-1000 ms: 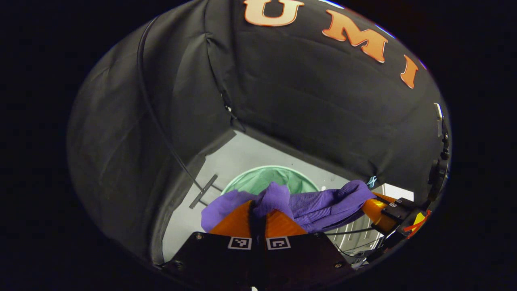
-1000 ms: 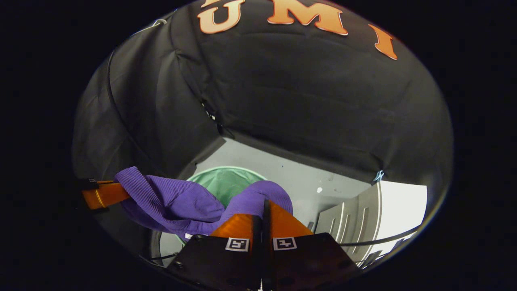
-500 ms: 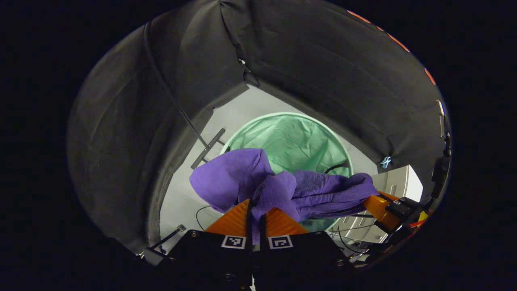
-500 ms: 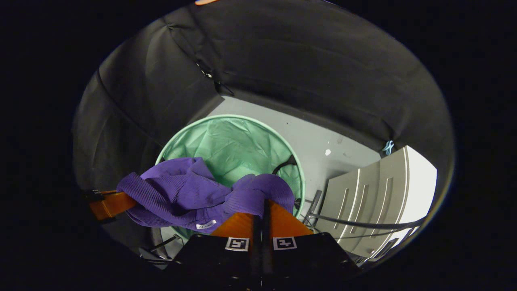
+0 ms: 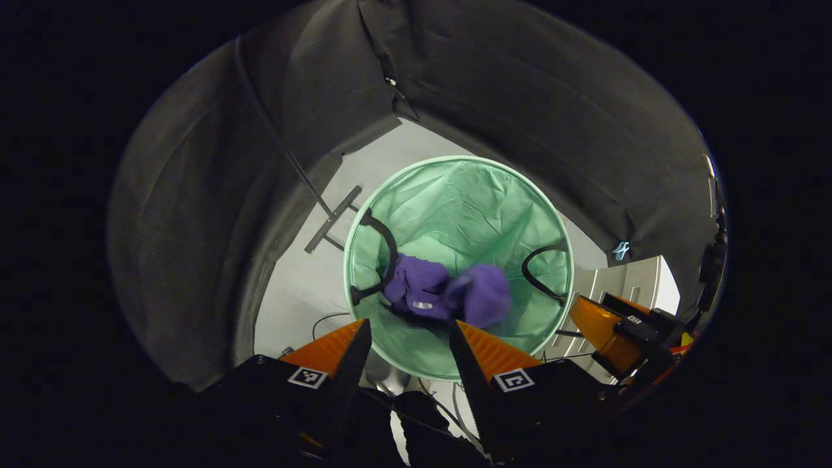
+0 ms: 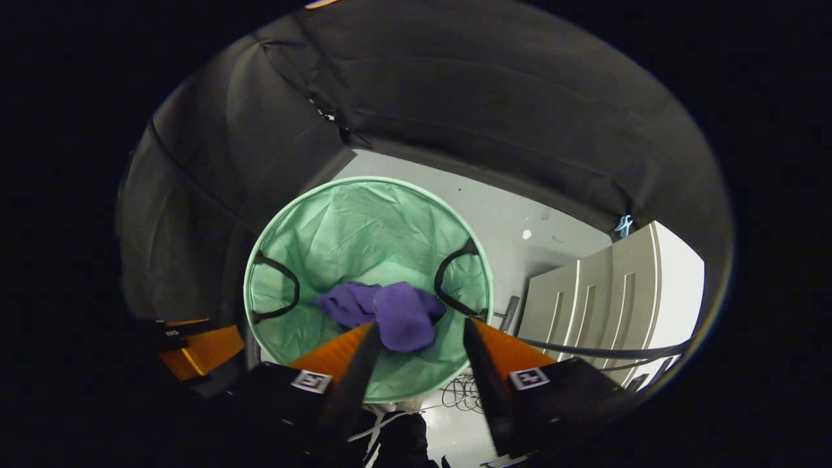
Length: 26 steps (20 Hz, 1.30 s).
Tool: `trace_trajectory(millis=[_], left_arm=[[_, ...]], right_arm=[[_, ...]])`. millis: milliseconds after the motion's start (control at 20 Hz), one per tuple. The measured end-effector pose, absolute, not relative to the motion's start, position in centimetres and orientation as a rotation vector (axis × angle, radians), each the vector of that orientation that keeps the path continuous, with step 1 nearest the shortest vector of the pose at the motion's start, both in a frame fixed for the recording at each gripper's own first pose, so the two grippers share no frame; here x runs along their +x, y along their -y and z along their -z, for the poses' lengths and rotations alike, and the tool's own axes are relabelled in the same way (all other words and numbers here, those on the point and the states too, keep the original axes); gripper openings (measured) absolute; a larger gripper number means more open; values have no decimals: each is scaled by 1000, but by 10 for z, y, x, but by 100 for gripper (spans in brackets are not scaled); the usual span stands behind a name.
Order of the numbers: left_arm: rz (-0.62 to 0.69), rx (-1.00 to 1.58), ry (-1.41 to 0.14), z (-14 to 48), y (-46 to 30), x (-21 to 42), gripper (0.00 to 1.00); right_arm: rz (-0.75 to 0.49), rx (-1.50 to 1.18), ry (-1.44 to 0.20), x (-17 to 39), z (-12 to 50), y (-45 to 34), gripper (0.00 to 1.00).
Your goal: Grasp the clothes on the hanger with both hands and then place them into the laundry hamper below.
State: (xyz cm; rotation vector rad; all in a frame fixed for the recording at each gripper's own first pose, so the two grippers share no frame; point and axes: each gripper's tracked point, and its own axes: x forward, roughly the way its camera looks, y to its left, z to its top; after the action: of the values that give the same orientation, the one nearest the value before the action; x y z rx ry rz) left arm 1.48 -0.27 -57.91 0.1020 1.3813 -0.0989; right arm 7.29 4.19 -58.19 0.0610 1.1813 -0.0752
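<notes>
In the left gripper view, the left gripper [image 5: 404, 351] has its jaws spread wide with nothing between them, poised above the near rim of the green laundry hamper [image 5: 455, 188]. Beyond the fingers, the purple garment [image 5: 445, 294] lies crumpled inside the hamper, toward its near side, between the two black handles [image 5: 380, 260] hanging in from the rim. The right gripper [image 5: 608, 328] sits at the right edge, beside the hamper's right rim.

In the right gripper view, the right gripper [image 6: 416, 354] is likewise wide open and holds nothing, over the hamper's [image 6: 364, 208] near rim. The garment [image 6: 390, 312] rests in the hamper just past the fingers. The left gripper [image 6: 198, 348] shows at the left. The hamper stands on the grey floor [image 6: 513, 214], with a grey panelled cabinet [image 6: 598, 299] to its right.
</notes>
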Motion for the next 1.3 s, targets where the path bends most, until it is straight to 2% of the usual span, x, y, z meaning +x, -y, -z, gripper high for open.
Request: trace_trajectory(millis=[50, 100, 150, 200, 250, 350, 450, 500, 600, 650, 750, 800, 1050, 1100, 1150, 1200, 1300], left_arm=[[88, 123, -1374, 576, -2, 17, 83], [76, 138, -1366, 576, -2, 17, 91], [66, 151, -1359, 573, -7, 16, 100], [63, 155, -1356, 573, -10, 14, 98], [63, 154, -1353, 570, -11, 14, 98], [63, 149, -1344, 563, -10, 15, 98], [73, 146, -1332, 550, -10, 13, 98], [73, 147, -1315, 542, -14, 14, 98], [72, 139, -1296, 527, -20, 13, 98], [69, 134, -1285, 519, -24, 14, 98], [64, 126, -1252, 502, -31, 18, 98], [63, 123, -1234, 493, -35, 20, 98], [99, 106, -1105, 425, -46, 28, 98], [113, 102, -1070, 406, -48, 30, 98], [124, 105, -1035, 388, -51, 32, 98], [132, 113, -998, 371, -56, 33, 98], [153, 119, -931, 332, -63, 34, 98]], right_arm=[[91, 48, -1171, 74, 579, -37, 83], [104, 36, -1158, 76, 575, -33, 96], [113, 32, -1149, 77, 572, -31, 96], [114, 38, -1148, 74, 573, -32, 100], [114, 45, -1149, 73, 571, -34, 96], [109, 54, -1140, 70, 563, -34, 100], [104, 37, -1128, 66, 554, -30, 96], [101, 22, -1119, 61, 550, -27, 100], [100, 1, -1101, 56, 537, -21, 96], [103, -3, -1090, 54, 528, -19, 100], [112, 4, -1056, 53, 507, -16, 96], [117, 6, -1034, 51, 495, -14, 100], [160, 1, -894, 50, 412, 2, 100], [174, -11, -858, 52, 395, 11, 96], [190, -20, -822, 53, 374, 19, 100], [205, -19, -783, 54, 355, 23, 96], [225, -2, -713, 55, 318, 27, 100]])
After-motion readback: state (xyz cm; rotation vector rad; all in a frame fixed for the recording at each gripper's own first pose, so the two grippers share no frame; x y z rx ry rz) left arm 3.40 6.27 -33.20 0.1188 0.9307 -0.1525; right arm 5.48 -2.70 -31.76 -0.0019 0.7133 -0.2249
